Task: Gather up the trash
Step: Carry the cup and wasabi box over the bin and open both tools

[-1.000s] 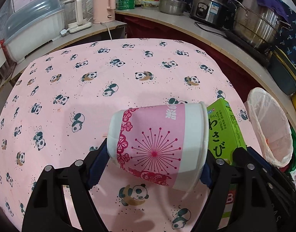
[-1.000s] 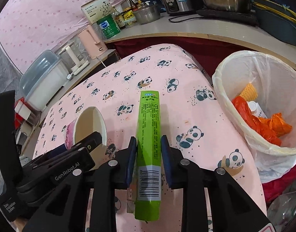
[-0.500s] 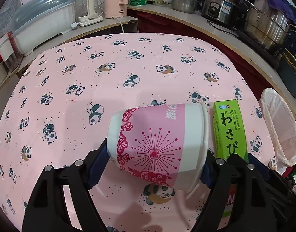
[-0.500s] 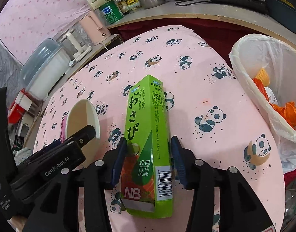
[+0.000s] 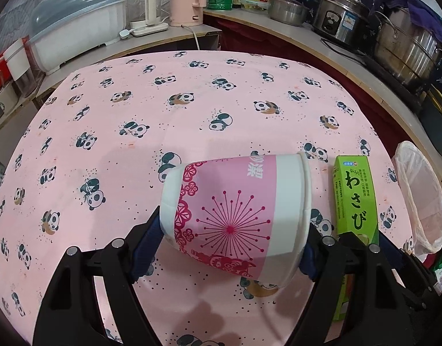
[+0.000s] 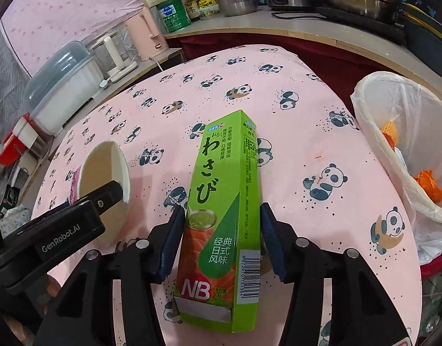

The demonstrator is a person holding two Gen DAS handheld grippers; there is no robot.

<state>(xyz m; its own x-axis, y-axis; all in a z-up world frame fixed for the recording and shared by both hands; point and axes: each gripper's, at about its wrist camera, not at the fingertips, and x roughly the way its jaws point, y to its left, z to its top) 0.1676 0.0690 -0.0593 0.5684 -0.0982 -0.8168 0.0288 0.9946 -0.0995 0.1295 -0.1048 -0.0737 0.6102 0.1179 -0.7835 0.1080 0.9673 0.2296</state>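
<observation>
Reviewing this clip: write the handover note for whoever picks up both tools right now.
Left tool: shut on the pink paper cup, held sideways above the table.
Right tool: jaws opening; the green box sits between them, lying flat on the cloth, seemingly released.
Bin: at the table's right edge, lined, already holding orange wrappers.
Done: some trash binned.
Left: cup and box are both not yet in the bin.

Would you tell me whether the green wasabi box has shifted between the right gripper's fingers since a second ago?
Yes. The wasabi box rolled from its edge onto its broad face, now flat on the tablecloth.
</observation>
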